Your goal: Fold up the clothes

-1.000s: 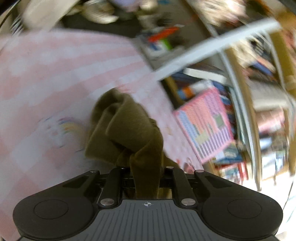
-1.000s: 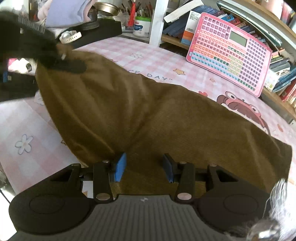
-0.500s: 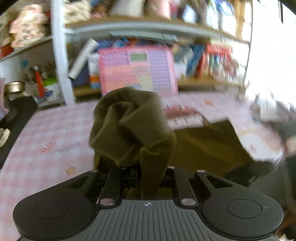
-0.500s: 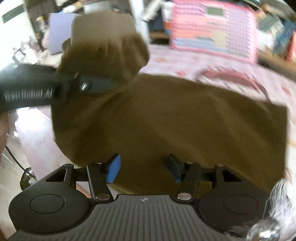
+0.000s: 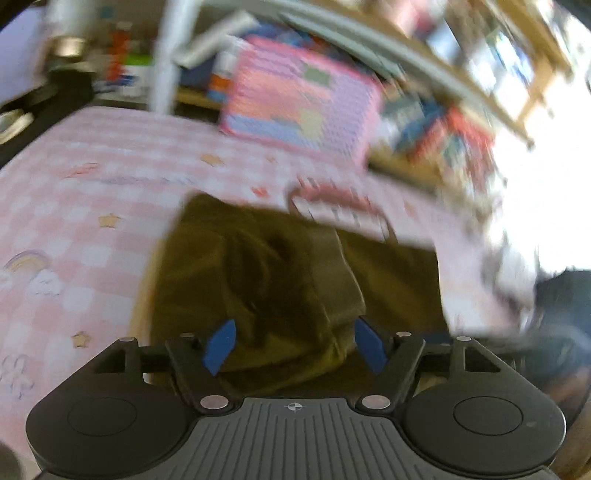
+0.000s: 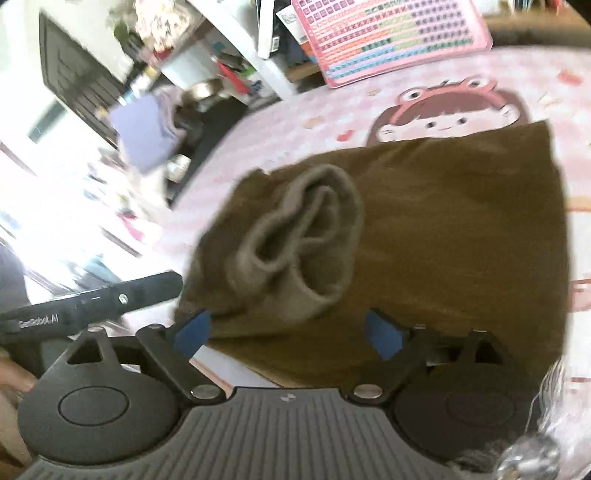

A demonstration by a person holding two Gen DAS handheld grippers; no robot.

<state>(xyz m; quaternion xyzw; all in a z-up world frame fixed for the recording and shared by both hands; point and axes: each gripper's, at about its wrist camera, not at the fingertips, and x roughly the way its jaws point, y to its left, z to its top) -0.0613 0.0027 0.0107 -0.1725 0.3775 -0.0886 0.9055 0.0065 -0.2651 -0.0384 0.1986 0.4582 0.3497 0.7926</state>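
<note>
Left wrist view: the left claw (image 5: 294, 347) stands wide open, its blue fingertips (image 5: 221, 346) spread apart with nothing pinched between them. Beyond and partly between them lies the olive-brown garment (image 5: 280, 280), bunched into soft folds on the pink checked cloth (image 5: 92, 206) that covers the counter. A lighter ribbed band of the garment runs along the right side of the heap, close to the right-hand fingertip. Behind the garment, a pink button-board toy (image 5: 299, 107) leans against the shelving (image 5: 424, 48); the whole view is smeared by motion, so finer detail there cannot be read. A white upright post (image 5: 166, 55) rises to the left of the toy.

Right wrist view: the right claw (image 6: 286, 334) is likewise open, blue pads wide apart and empty. The garment (image 6: 461, 229) is spread flat in front of it, and a rolled, ribbed cuff or hem sits piled on the garment's left part, just beyond the left pad. Past the garment's far edge a cartoon girl in a frog hat (image 6: 447, 110) is printed on the cloth. The toy (image 6: 391, 33) leans behind that. To the left of the garment, the black body of the other gripper reaches in, its tip touching or just beside the garment's edge.
</note>
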